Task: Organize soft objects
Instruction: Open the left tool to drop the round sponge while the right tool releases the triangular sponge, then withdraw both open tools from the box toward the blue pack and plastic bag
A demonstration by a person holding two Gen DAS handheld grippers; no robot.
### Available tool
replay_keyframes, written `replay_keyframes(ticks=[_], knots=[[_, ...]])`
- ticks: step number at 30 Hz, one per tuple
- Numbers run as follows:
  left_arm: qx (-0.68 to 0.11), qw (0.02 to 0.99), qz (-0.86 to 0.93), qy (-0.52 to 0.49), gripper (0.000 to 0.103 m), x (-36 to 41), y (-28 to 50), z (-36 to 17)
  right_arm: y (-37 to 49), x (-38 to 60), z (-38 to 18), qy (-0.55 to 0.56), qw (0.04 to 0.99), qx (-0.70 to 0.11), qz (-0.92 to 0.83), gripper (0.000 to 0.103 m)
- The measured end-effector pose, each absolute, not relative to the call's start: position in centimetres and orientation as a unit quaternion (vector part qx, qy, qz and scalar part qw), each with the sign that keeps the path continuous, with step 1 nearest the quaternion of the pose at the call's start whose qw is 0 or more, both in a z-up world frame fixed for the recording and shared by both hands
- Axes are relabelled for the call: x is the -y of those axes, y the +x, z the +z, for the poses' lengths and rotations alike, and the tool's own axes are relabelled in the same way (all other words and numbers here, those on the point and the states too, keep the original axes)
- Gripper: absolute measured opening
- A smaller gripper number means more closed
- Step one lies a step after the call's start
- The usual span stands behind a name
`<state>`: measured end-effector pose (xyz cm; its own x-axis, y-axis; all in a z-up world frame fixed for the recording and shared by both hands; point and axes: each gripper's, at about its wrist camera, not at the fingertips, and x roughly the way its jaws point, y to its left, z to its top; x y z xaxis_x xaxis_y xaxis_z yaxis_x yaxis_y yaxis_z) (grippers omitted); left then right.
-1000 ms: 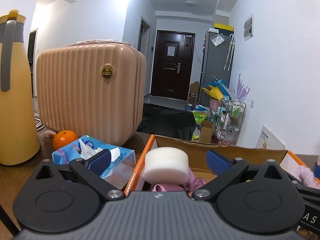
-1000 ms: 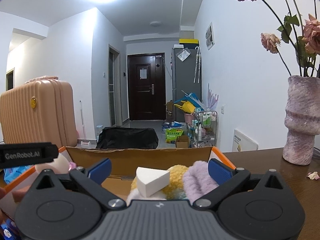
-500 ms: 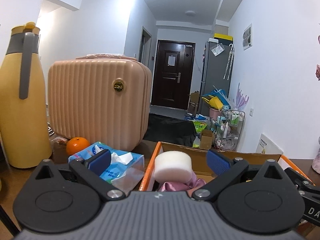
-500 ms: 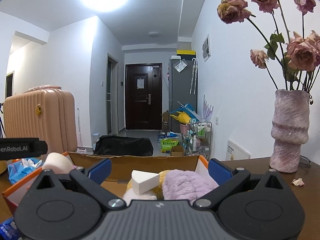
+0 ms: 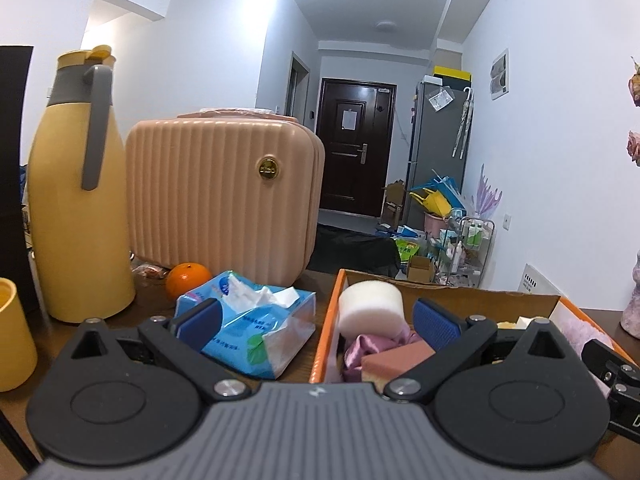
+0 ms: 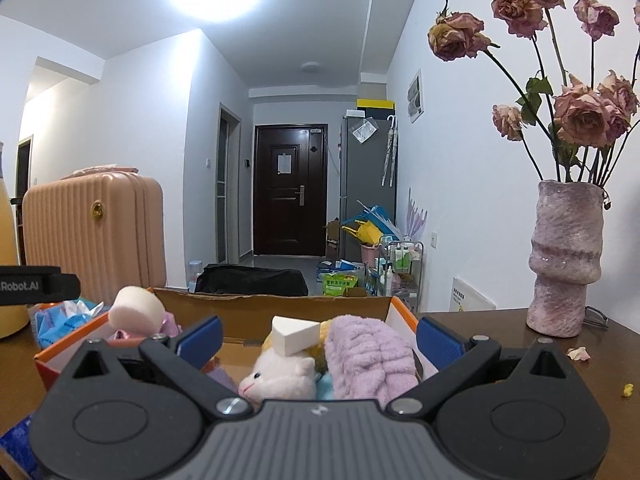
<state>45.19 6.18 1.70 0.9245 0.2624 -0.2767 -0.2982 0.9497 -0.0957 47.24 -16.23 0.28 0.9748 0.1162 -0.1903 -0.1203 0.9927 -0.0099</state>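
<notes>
**Box nearly packed, both grippers empty**

Jaws of the left gripper (image 5: 316, 322) and right gripper (image 6: 319, 338) stand spread wide with nothing between them. Just beyond, the box (image 6: 280, 306) holds the round sponge (image 5: 370, 306), satin cloth (image 5: 358, 350), wedge sponge (image 6: 294, 334), plush cat (image 6: 280, 376) and purple towel (image 6: 368, 356). Outside it I see only the tissue pack (image 5: 248, 320) as soft. Judging from this, sorting looks almost done; the pack may be what remains.

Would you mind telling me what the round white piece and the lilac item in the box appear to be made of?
The round white piece looks like matte foam sponge: fine porous surface, soft rounded edges. The lilac item looks like plush, fluffy fabric, going by its ribbed fuzzy pile; I cannot tell the fibre.
</notes>
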Motion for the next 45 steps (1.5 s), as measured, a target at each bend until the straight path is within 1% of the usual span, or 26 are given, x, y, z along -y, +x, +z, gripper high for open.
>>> replay_keyframes(ticks=[32,38,45], knots=[[-0.169,0.977,0.121,-0.037,0.103,-6.9,36.3,0.6,39.5,17.0,-0.4,-0.027,0.989,-0.126,0.077,0.103],[-0.181,0.976,0.117,-0.044,0.103,-7.9,34.7,0.5,38.6,16.8,-0.9,-0.008,0.983,-0.147,0.107,0.103],[-0.189,0.974,0.111,-0.051,0.103,-9.4,33.5,0.4,38.1,15.2,-1.1,-0.010,0.978,-0.171,0.120,0.103]])
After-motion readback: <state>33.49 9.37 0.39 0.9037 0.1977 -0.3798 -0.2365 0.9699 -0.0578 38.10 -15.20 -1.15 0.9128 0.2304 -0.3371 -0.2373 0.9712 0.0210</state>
